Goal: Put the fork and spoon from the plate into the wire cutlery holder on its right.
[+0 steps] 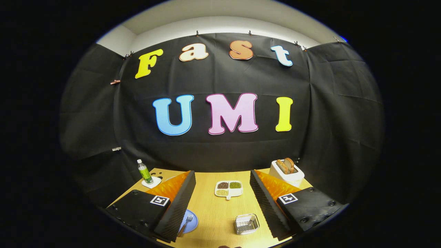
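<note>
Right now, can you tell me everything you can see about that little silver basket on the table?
The wire cutlery holder is a small, shiny metal basket with a mesh floor and rounded rim. It sits upright on the wooden table, apart from everything else, between the open fingers of the hand-held gripper and nearer the right one. The blue plate with the fork lies off to its left. I can't tell whether anything is inside it.
</note>
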Motion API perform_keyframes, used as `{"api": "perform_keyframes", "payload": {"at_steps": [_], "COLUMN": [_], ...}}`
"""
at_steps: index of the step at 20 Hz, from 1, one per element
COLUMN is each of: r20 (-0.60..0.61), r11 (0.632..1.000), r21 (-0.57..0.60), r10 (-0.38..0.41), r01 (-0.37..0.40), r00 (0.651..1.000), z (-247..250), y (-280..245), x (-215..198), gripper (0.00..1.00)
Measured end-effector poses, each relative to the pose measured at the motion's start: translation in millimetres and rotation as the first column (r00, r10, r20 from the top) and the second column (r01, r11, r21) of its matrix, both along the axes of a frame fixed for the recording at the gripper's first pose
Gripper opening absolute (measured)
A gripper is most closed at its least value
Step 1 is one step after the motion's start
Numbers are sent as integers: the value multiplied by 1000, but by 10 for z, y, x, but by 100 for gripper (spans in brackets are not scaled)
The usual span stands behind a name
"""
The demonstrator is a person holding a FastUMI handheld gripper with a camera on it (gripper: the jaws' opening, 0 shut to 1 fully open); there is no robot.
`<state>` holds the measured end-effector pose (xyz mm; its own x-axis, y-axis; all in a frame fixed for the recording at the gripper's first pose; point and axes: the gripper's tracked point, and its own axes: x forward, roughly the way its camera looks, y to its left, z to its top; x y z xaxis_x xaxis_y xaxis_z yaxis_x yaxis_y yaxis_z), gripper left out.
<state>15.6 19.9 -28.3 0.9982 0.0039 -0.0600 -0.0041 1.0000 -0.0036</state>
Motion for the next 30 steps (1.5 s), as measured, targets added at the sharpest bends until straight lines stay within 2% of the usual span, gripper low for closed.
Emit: {"api": "perform_keyframes", "payload": {"at_steps": [5, 8, 15, 19, 22, 26, 30], "r20": [-27, -95, -303, -424, -529, -661, -745], "r11": [1000, 998, 988, 975, 966, 955, 933], "r21": [0, 0, 11, 11, 9, -7, -70], "r10": [30, 58, 153, 206, 222, 217, 186], "r01": [-30, -58, -156, -222, -257, -295, -353], "r00": [999, 994, 941, 882, 819, 719, 640], "z": [-111, -352, -1168, -1748, -2264, -2915, -3405], "y": [163, 307, 878, 1243, 1464, 1618, 1611], "x": [74, 144, 326, 371, 337, 245, 232], "gripper": [98, 99, 99, 99, 99, 99, 100]}}
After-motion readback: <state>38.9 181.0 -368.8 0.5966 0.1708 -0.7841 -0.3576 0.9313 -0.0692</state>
